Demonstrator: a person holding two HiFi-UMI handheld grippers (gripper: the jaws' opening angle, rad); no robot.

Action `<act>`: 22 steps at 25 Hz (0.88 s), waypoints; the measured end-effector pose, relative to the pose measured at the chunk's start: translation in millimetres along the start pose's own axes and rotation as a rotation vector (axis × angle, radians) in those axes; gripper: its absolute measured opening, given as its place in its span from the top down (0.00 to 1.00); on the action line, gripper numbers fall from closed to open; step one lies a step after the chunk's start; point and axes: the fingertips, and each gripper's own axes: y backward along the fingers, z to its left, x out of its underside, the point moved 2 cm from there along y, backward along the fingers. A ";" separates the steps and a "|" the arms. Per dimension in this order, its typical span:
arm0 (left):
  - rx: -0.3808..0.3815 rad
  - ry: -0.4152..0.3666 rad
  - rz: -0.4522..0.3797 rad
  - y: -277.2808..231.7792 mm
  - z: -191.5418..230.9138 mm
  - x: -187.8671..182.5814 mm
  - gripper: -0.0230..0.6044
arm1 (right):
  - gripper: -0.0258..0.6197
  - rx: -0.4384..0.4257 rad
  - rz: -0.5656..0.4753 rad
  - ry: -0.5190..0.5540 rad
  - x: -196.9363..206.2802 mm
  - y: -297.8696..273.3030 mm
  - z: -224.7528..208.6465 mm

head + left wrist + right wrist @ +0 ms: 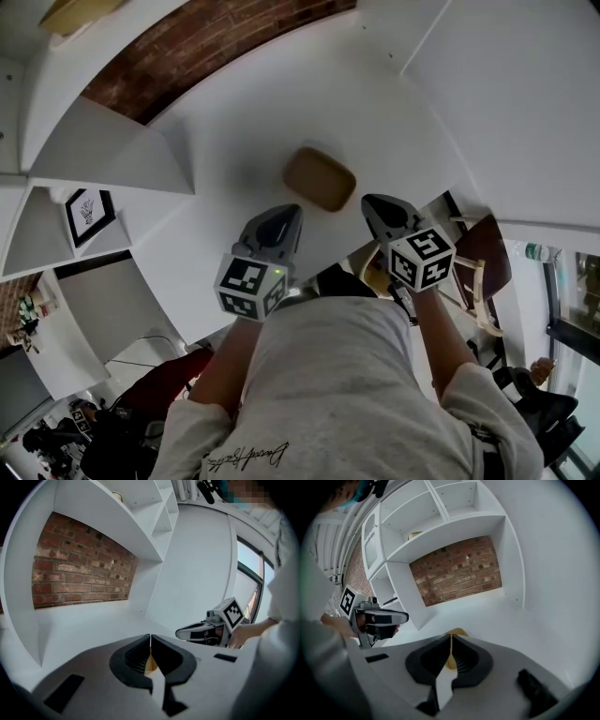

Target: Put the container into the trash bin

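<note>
White counter [375, 112], brown container [320, 179] at frame centre, long axis upper left to lower right. Ahead, between left gripper [286, 212] and right gripper [370, 201], both pinched together, empty; seemingly nearer right.

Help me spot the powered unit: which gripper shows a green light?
The left gripper: a green light glows beside its marker cube; the right gripper shows none.

Pressed together, the jaws of your left gripper [150, 639] and right gripper [451, 638] hid most of the tan rounded container [150, 665]. Beyond it, a pale yellow object [73, 11] on the white shelving [94, 150] ran off the top edge.
</note>
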 end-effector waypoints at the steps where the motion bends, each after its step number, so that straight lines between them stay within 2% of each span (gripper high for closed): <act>1: -0.003 0.002 0.001 -1.9 1.8 -0.3 0.94 | 0.91 0.000 0.005 0.004 -0.3 -3.3 -2.4; 9: -0.017 0.025 0.021 -15.1 14.5 1.6 0.94 | 0.91 0.021 0.052 0.026 3.3 -26.5 -20.6; 22: -0.052 0.065 0.033 -34.3 33.8 4.3 0.94 | 0.91 0.003 0.141 0.063 13.8 -62.1 -46.9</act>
